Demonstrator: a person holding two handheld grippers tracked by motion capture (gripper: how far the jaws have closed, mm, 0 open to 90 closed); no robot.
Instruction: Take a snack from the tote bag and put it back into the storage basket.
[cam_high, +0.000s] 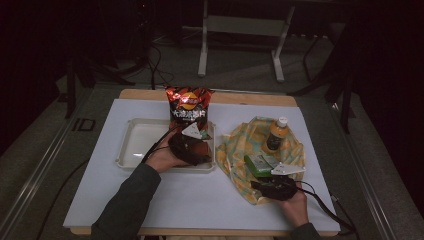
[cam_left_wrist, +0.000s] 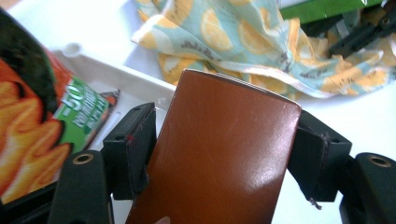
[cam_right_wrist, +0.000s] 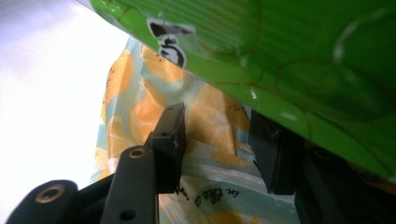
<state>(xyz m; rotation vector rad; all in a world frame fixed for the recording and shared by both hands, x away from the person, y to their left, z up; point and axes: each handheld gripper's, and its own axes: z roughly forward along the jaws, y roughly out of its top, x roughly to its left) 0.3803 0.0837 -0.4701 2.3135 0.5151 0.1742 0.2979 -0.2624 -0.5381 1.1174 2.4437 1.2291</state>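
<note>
1. High view. My left claw (cam_high: 197, 147) sits low over the right end of the white tray (cam_high: 131, 145), grasping a brown carton (cam_high: 204, 148). The chip bag (cam_high: 189, 107) stands upright at the tray's far rim, just beside the claw. My right claw (cam_high: 265, 180) rests on the orange-print cloth (cam_high: 240, 145) by a green packet (cam_high: 252, 164), with the juice bottle (cam_high: 276, 135) upright farther back on the cloth. Risk: a sideways swing of the left claw could topple the chip bag.
2. Left gripper view. The pads meet both edges of the carton, which stands tilted over the tray's edge. The chip bag is close at the left. Risk: the hold looks light, so the glossy carton may slide, land on the rim and tip out onto the counter (cam_high: 200, 200).
3. Right gripper view. The claw is released, its jaws apart, with cloth lying between them and the green packet overhanging one jaw. Risk: clenching here may pinch fabric alone or crumple the packet. Dragging the cloth could upset the bottle.
</note>
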